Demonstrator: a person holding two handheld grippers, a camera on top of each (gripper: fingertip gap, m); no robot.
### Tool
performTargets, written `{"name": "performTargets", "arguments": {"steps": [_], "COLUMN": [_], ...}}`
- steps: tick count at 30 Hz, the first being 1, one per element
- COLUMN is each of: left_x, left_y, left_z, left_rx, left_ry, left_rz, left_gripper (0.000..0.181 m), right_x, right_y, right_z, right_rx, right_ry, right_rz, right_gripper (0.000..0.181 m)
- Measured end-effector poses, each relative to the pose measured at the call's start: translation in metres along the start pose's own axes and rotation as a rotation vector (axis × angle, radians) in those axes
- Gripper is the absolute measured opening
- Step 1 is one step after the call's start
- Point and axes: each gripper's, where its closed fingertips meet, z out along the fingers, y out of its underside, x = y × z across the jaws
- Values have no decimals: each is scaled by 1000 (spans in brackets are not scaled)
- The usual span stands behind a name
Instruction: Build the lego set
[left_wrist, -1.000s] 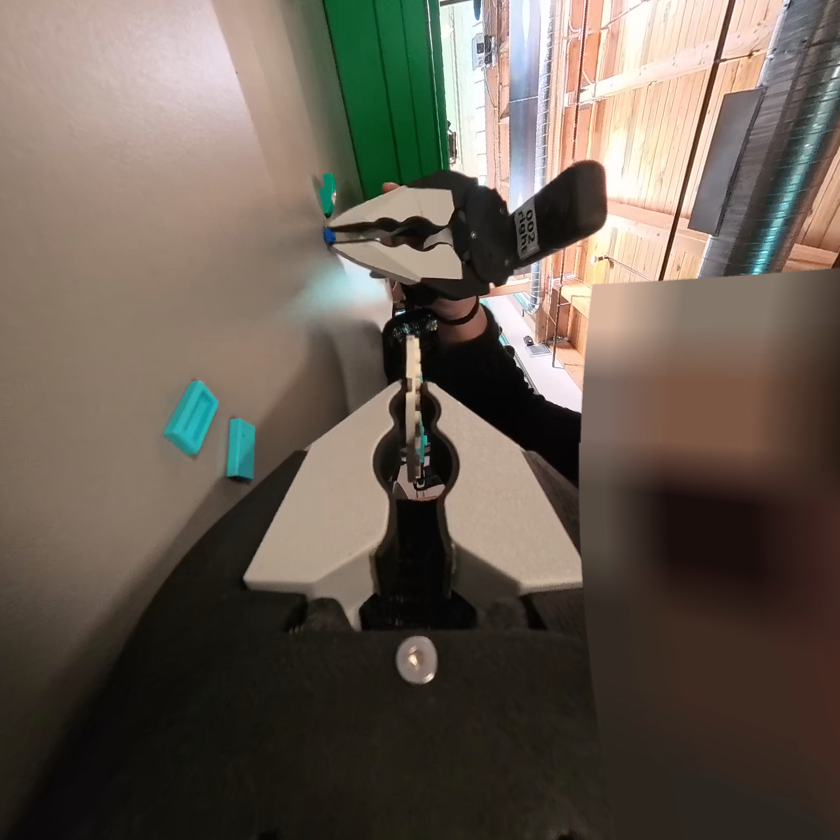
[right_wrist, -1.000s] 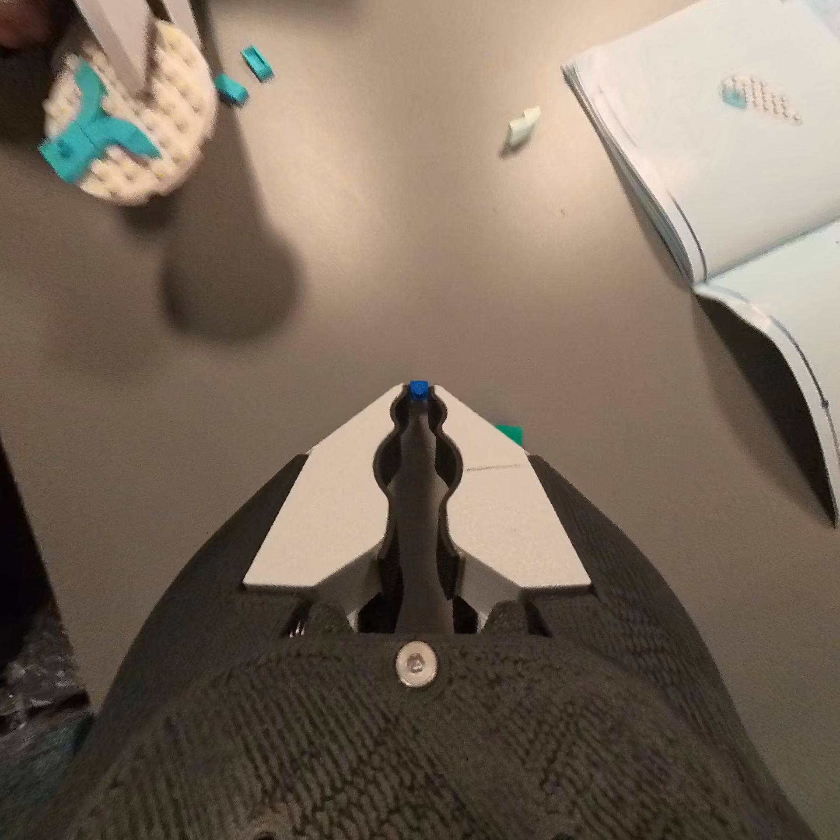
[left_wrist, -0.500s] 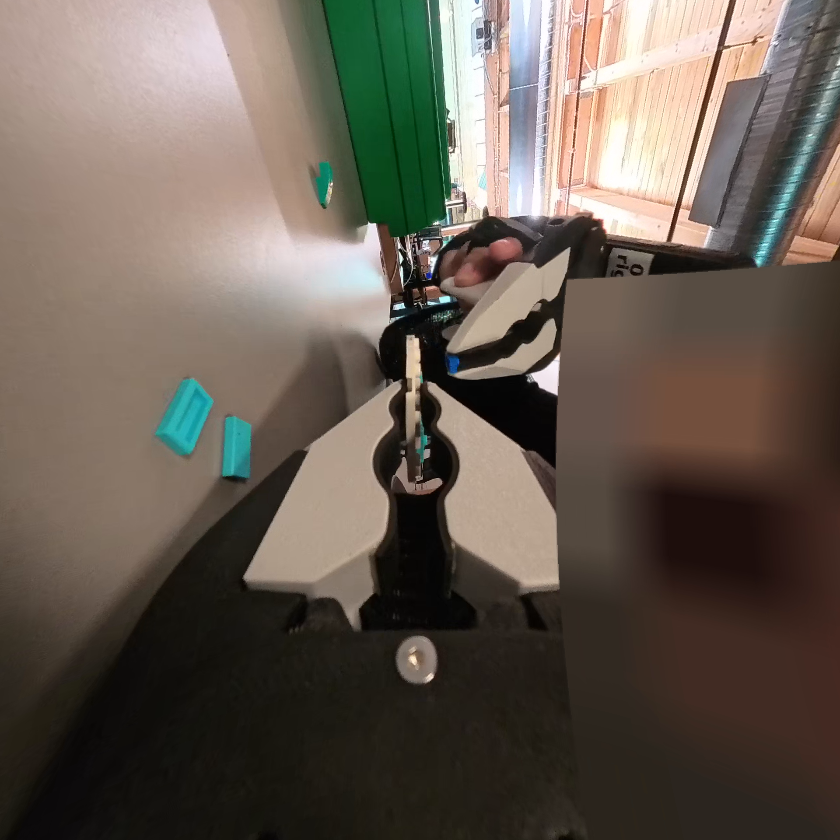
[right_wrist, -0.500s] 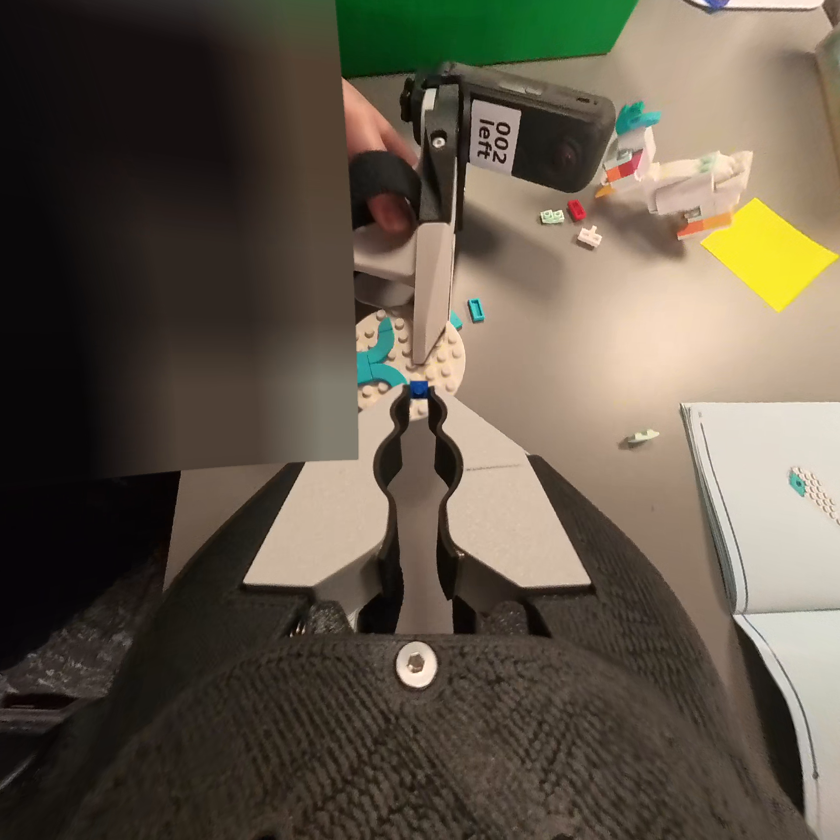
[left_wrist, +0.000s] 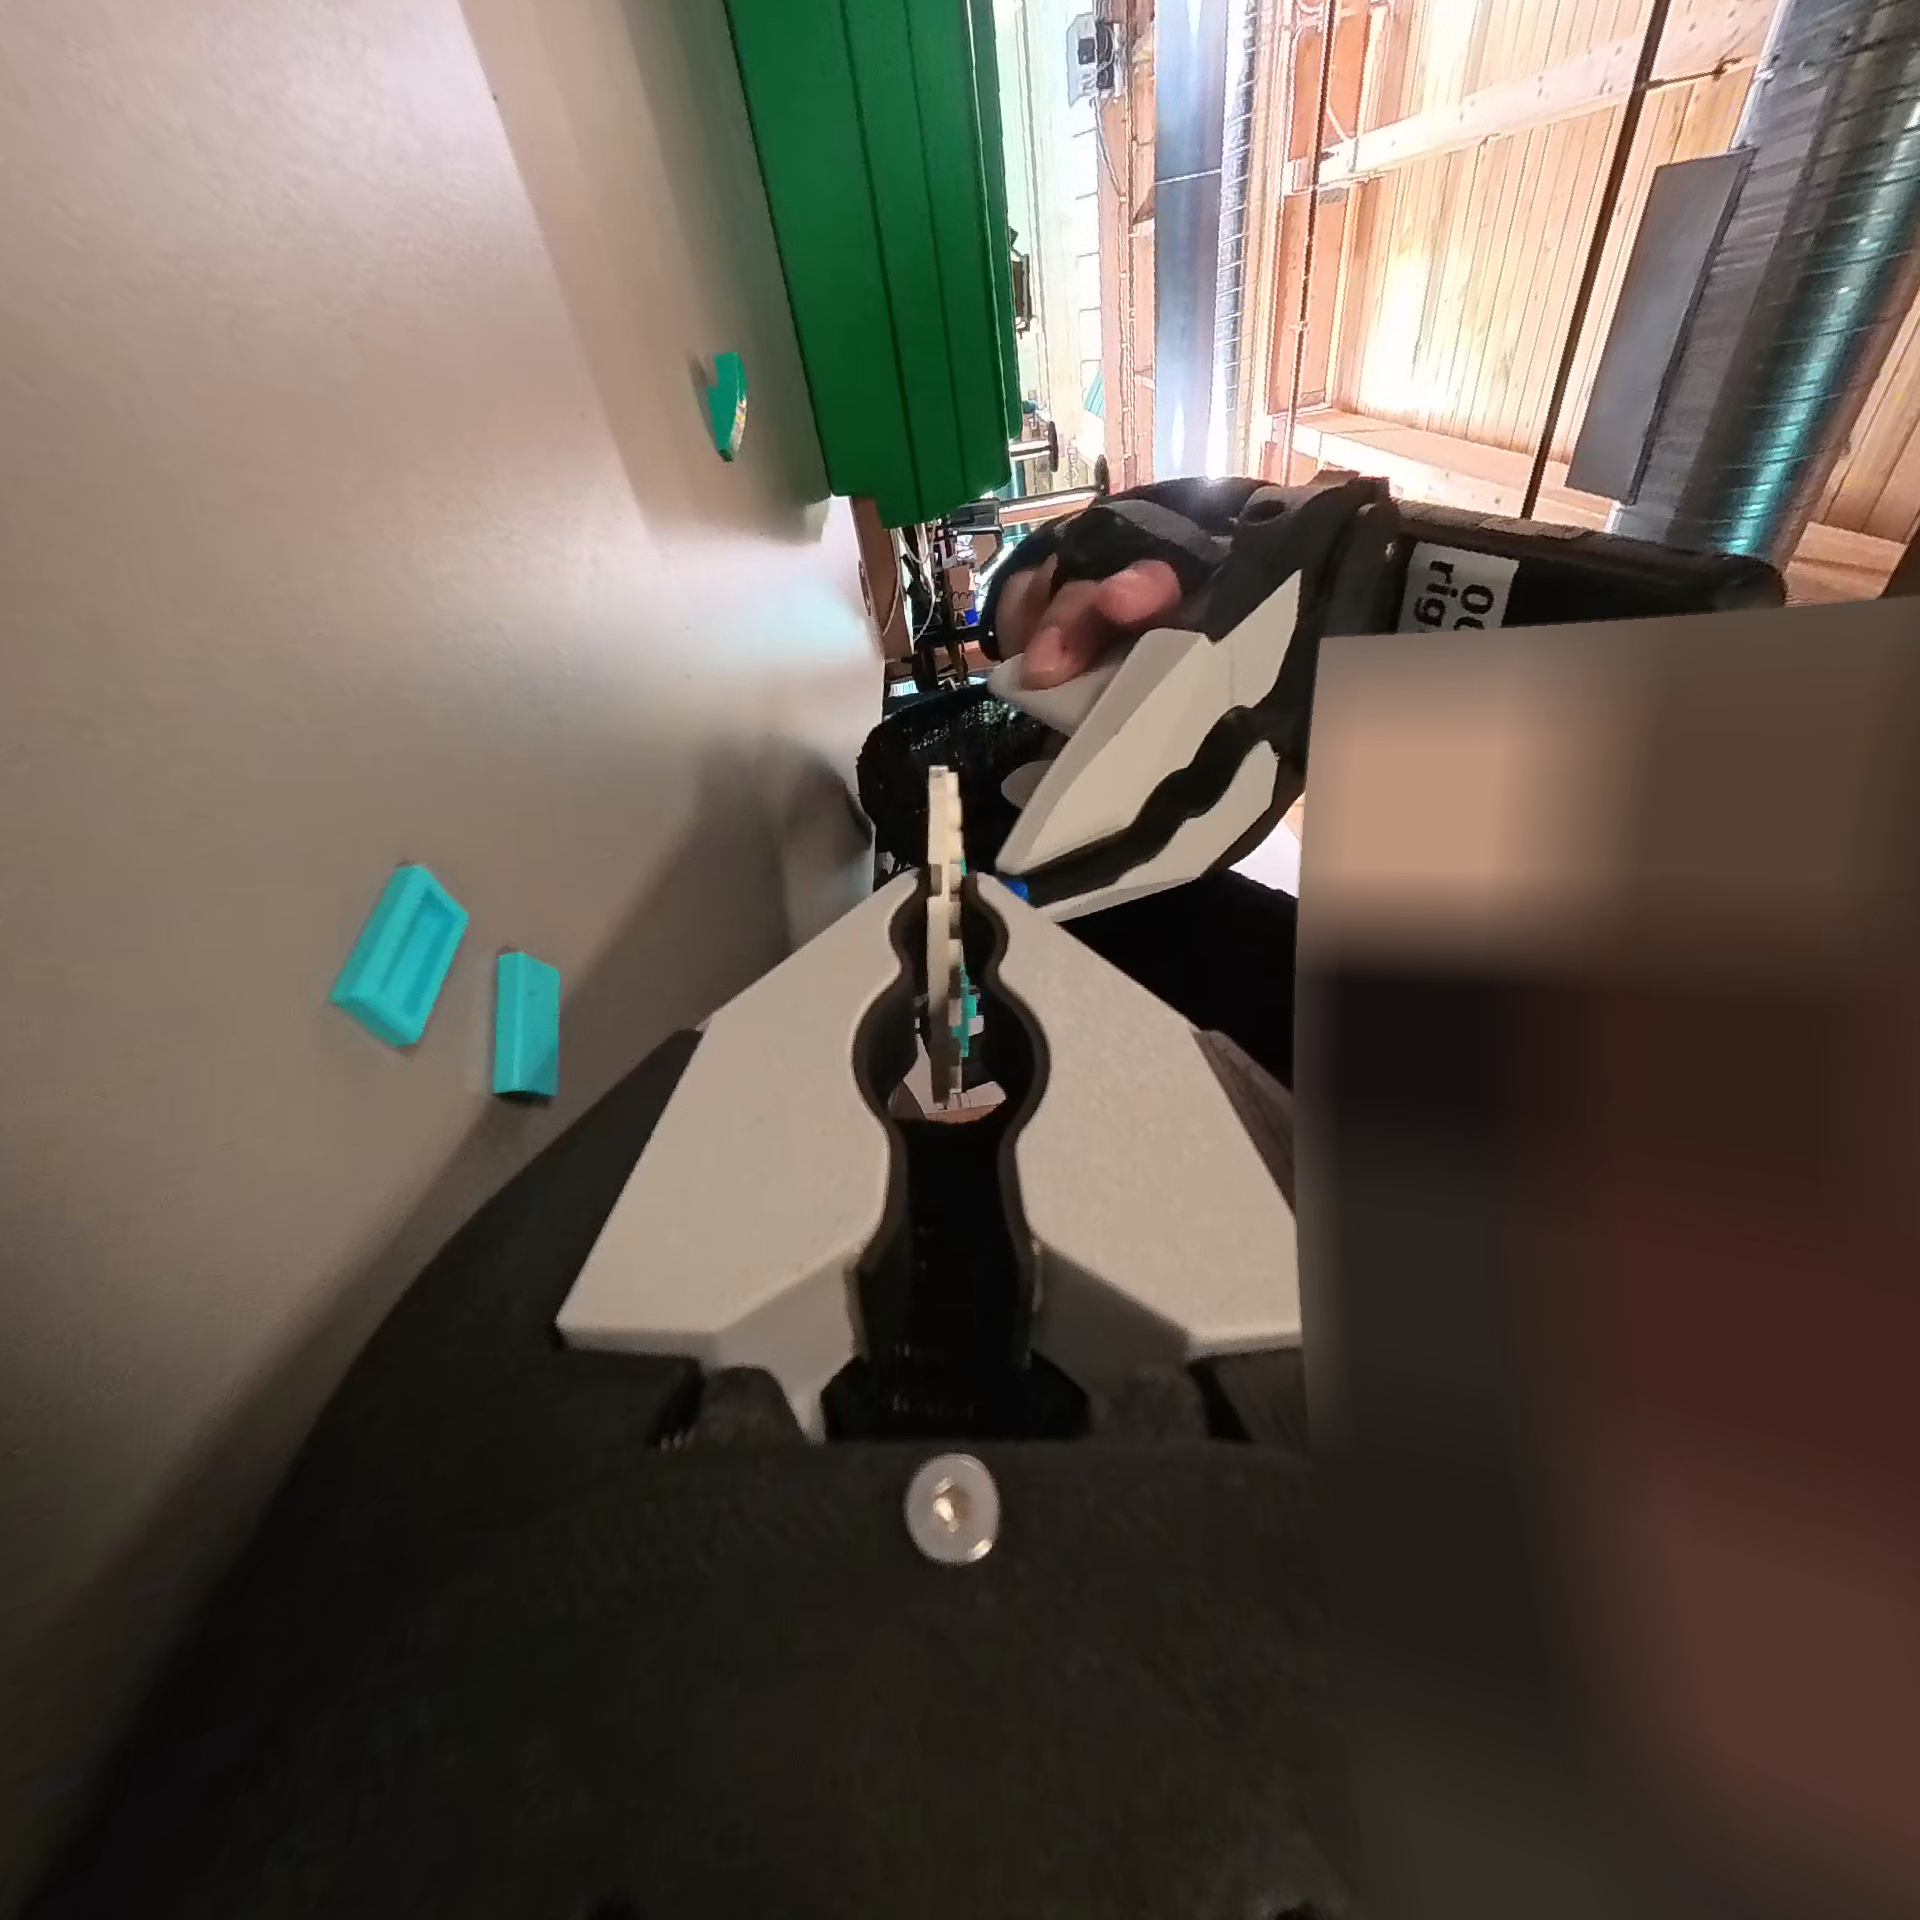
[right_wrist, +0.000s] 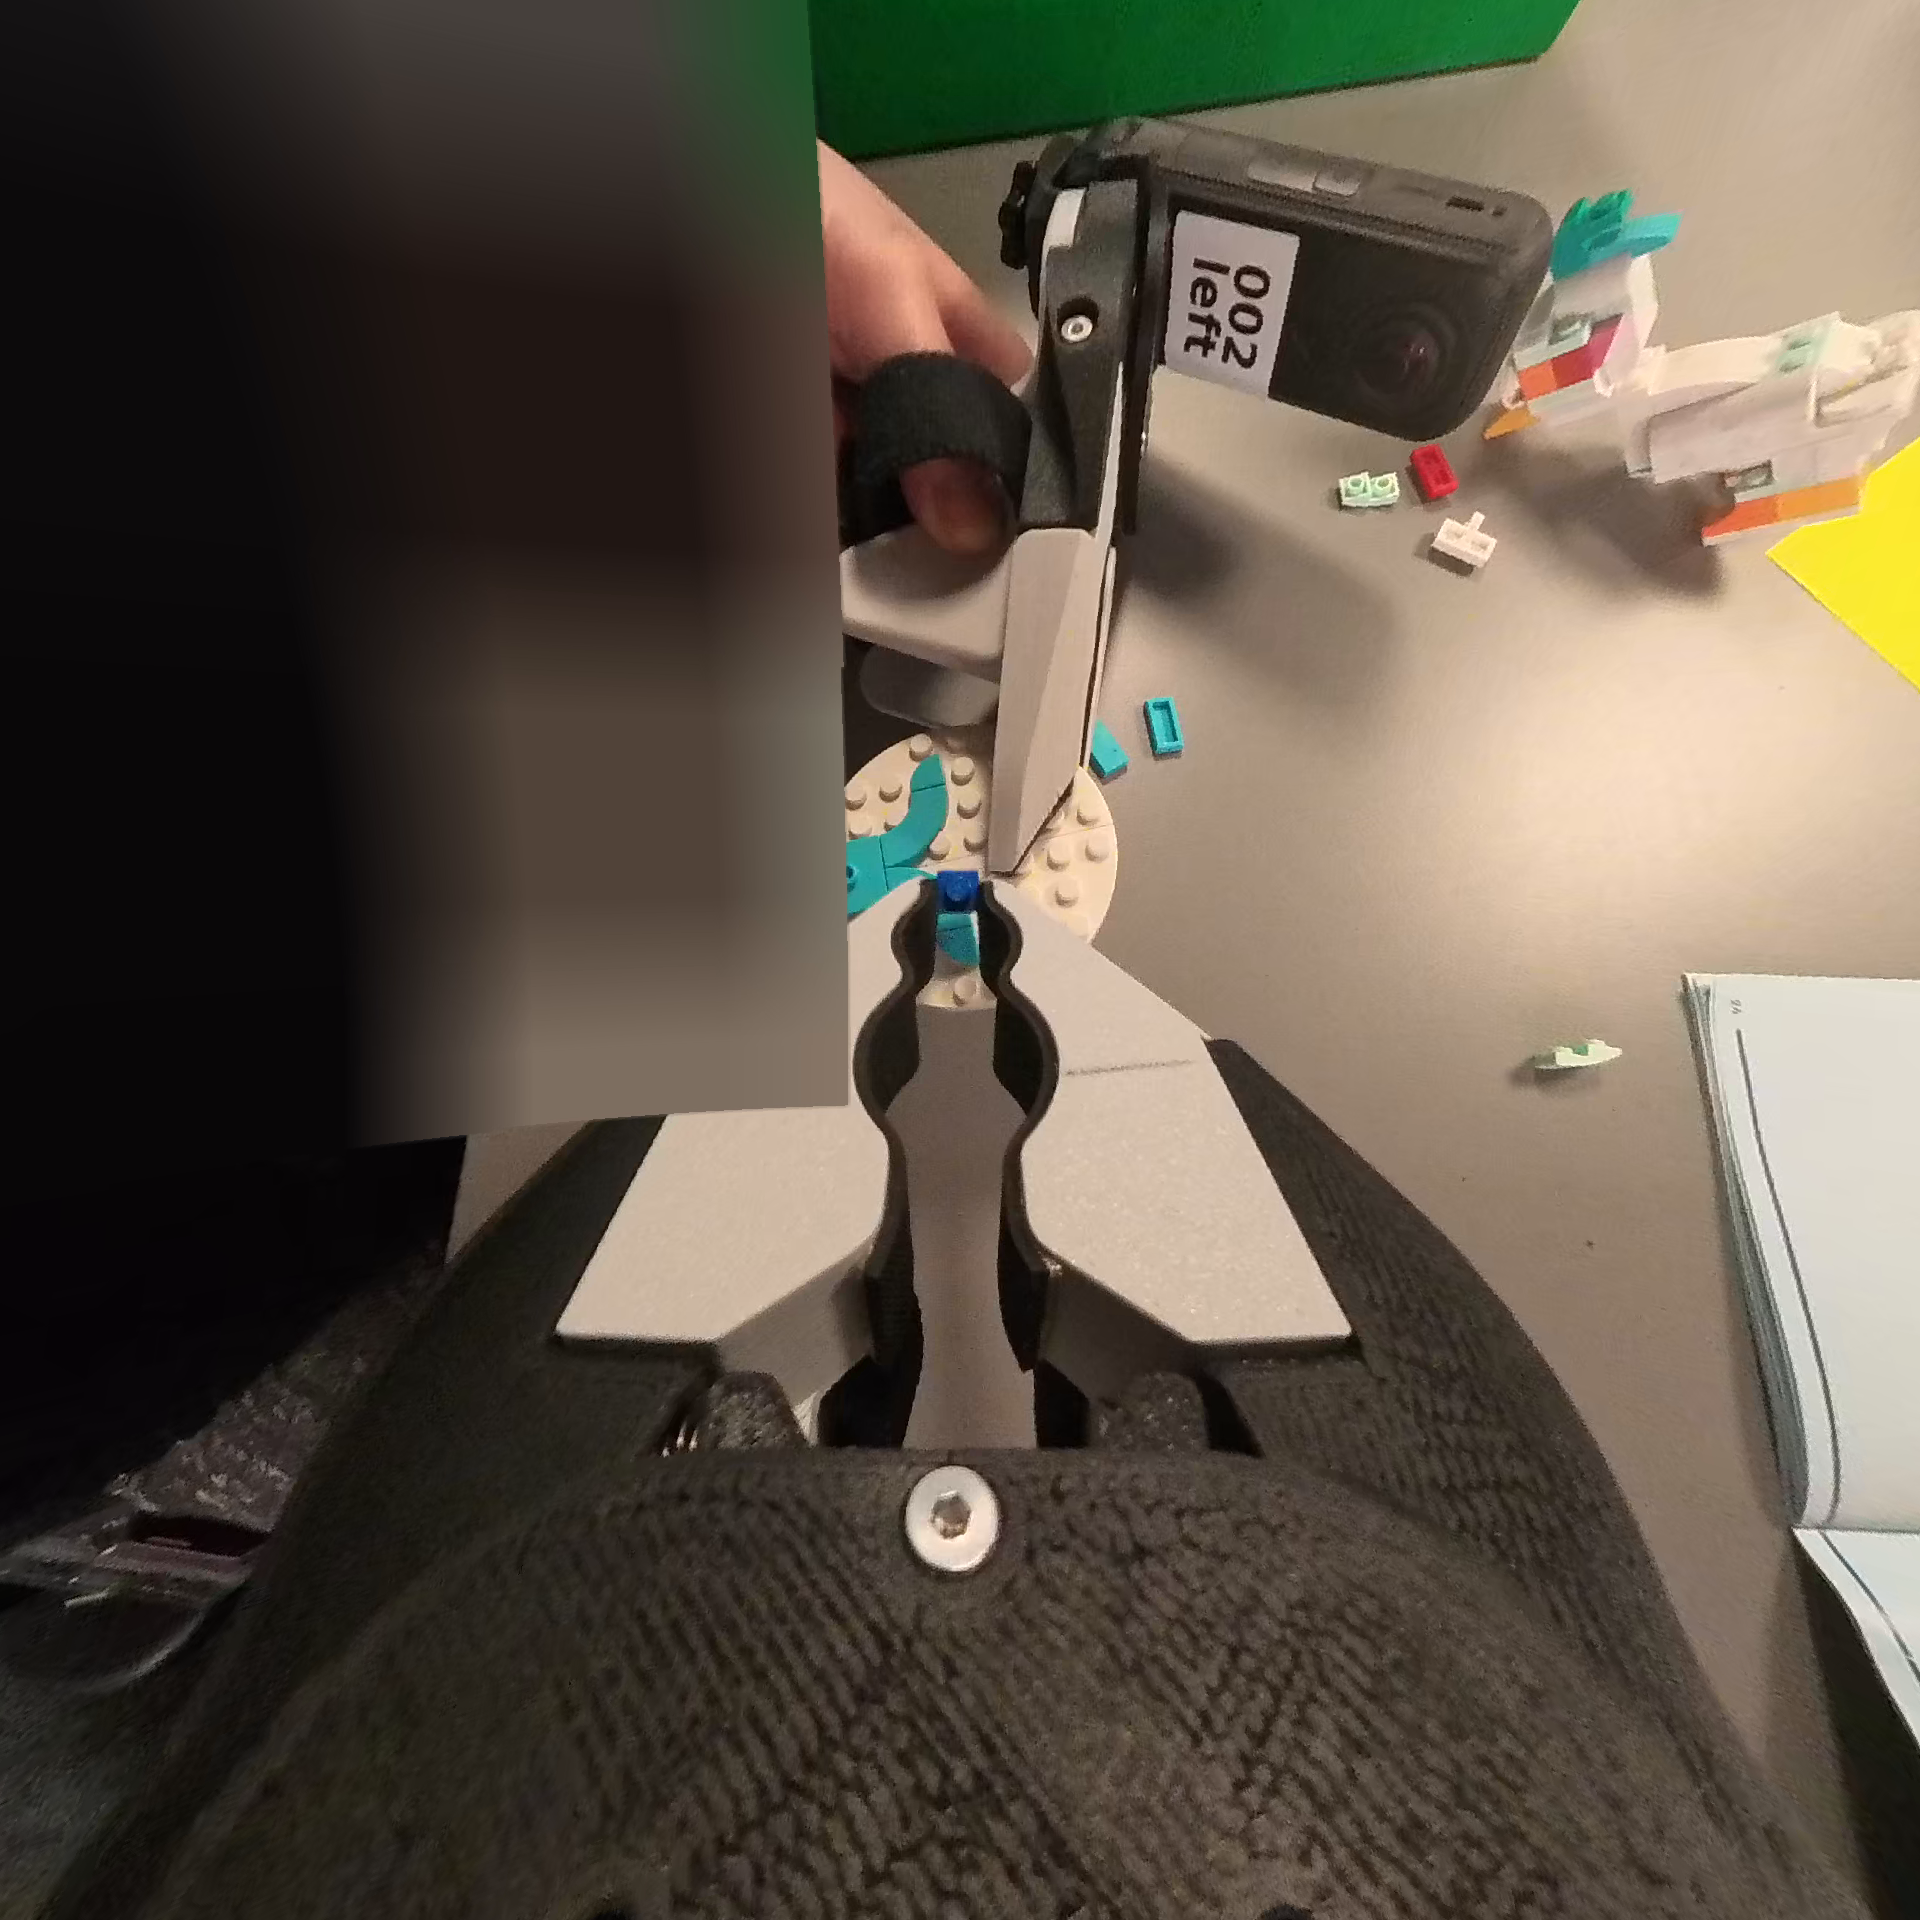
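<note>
My left gripper (left_wrist: 948, 878) is shut on a round cream studded plate (left_wrist: 943, 935), held on edge above the grey table; teal curved pieces sit on its face. In the right wrist view the plate (right_wrist: 1070, 862) shows face-on with the left gripper (right_wrist: 1003, 862) clamped on it from above. My right gripper (right_wrist: 958, 891) is shut on a small blue brick (right_wrist: 958, 889) and holds it at the plate's face, beside the teal pieces (right_wrist: 914, 821). The right gripper (left_wrist: 1023, 888) also shows in the left wrist view, its tip at the plate with the blue brick (left_wrist: 1018, 889).
Two loose teal pieces (left_wrist: 400, 966) (left_wrist: 525, 1023) lie on the table (right_wrist: 1455, 831) under the plate. A partly built white model (right_wrist: 1704, 395), small loose bricks (right_wrist: 1429, 473), a yellow sheet (right_wrist: 1860, 551), an open booklet (right_wrist: 1849, 1247) and a green box (right_wrist: 1143, 52) are around.
My right gripper has carried the blue brick from low over the table up to the face of the plate. The left gripper has kept its hold on the plate.
</note>
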Motion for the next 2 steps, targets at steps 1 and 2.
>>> {"name": "performTargets", "arguments": {"steps": [1, 2], "left_x": [0, 0], "left_y": [0, 0], "left_z": [0, 0], "left_rx": [0, -1], "left_ry": [1, 1], "left_rz": [0, 0], "left_gripper": [4, 4], "right_x": [0, 0], "right_y": [1, 1], "right_z": [0, 1], "right_rx": [-4, -7], "right_ry": [-2, -4], "right_rz": [-1, 0], "right_gripper": [6, 6]}}
